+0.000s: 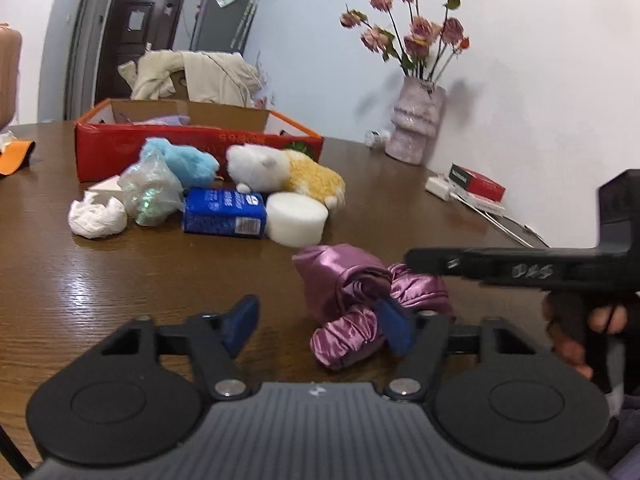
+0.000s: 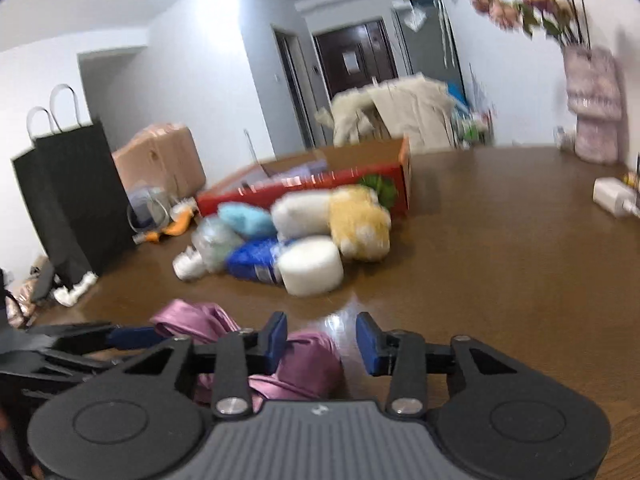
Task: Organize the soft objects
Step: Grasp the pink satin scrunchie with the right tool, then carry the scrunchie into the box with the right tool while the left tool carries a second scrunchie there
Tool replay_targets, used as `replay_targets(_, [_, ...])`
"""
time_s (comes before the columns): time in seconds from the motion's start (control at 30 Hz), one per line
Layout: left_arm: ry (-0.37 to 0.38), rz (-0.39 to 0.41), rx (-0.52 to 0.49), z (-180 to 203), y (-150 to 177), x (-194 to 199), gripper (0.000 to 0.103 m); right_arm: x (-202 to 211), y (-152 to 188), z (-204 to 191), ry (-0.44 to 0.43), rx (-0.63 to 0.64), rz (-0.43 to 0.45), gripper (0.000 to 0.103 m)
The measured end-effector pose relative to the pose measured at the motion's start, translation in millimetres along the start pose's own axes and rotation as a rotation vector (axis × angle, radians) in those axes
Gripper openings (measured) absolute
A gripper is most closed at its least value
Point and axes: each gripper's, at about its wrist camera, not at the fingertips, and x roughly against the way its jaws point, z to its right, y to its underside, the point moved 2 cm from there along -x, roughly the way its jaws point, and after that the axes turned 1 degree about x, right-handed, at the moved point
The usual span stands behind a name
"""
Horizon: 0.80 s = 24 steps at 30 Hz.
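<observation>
Holding both tools over the counter (image 1: 120,272), I see the left tool (image 1: 318,326) spread wide, its right finger touching the purple satin cloth (image 1: 352,292). My right tool (image 2: 322,340) is open, empty, above the same cloth. Behind lie a sponge (image 1: 296,218), plush toy (image 1: 288,172) and red box (image 1: 192,144).

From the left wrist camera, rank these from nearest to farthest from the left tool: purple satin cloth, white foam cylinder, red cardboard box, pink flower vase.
1. Purple satin cloth, at the left tool's right finger.
2. White foam cylinder, mid-table, centre.
3. Red cardboard box, behind the pile, left.
4. Pink flower vase, by the far wall, right.
</observation>
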Motion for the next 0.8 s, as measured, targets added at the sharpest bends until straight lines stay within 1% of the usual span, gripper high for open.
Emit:
replay_targets(0.03, [0.006,-0.021,-0.004,-0.1,1.0,-2.2,0.057,-4.0,3.3,-0.7,-0.006,0.004,-0.014,0.034])
replay_targets(0.17, [0.013,-0.074,-0.025,2.3,4.0,-7.4,0.048,-4.8,13.5,-2.8,-0.003,0.002,-0.034,0.034])
replay_targets(0.2, [0.019,-0.084,-0.035,4.3,5.0,-8.1,0.045,-3.8,15.5,-3.0,-0.003,-0.002,-0.037,0.033])
replay_targets(0.27, [0.026,-0.096,-0.045,6.4,6.9,-8.5,0.042,-2.1,20.2,-4.0,-0.009,-0.005,-0.046,0.029])
replay_targets(0.33, [0.047,-0.105,-0.047,7.5,8.0,-8.0,0.029,-1.3,23.7,-3.5,-0.026,-0.023,-0.043,0.024])
replay_targets(0.37, [0.050,-0.103,-0.044,7.7,7.9,-7.8,0.027,-1.6,23.7,-4.2,-0.024,-0.027,-0.037,0.021])
replay_targets(0.43, [0.060,-0.078,-0.041,6.9,6.3,-4.8,0.017,-0.8,22.0,-6.9,-0.027,-0.028,-0.027,0.014])
replay_targets(0.5, [0.067,-0.050,-0.031,3.1,-0.4,-1.5,0.017,1.9,16.3,-12.6,-0.028,-0.007,-0.007,0.013])
replay_targets(0.6, [0.070,0.000,-0.039,-3.3,-25.1,3.4,0.017,4.5,-2.8,-17.5,-0.049,0.024,0.033,0.012])
replay_targets(0.67, [0.077,0.033,-0.060,-7.2,-48.0,4.6,0.017,5.4,-25.6,-19.9,-0.063,0.049,0.074,0.012])
replay_targets(0.73, [0.080,0.055,-0.077,-12.8,-79.1,1.1,0.017,1.3,-55.3,-20.4,-0.078,0.074,0.114,0.012])
replay_targets(0.8, [0.086,0.058,-0.070,-21.9,-115.9,-9.2,0.017,-7.4,-85.9,-18.7,-0.087,0.094,0.146,0.012])
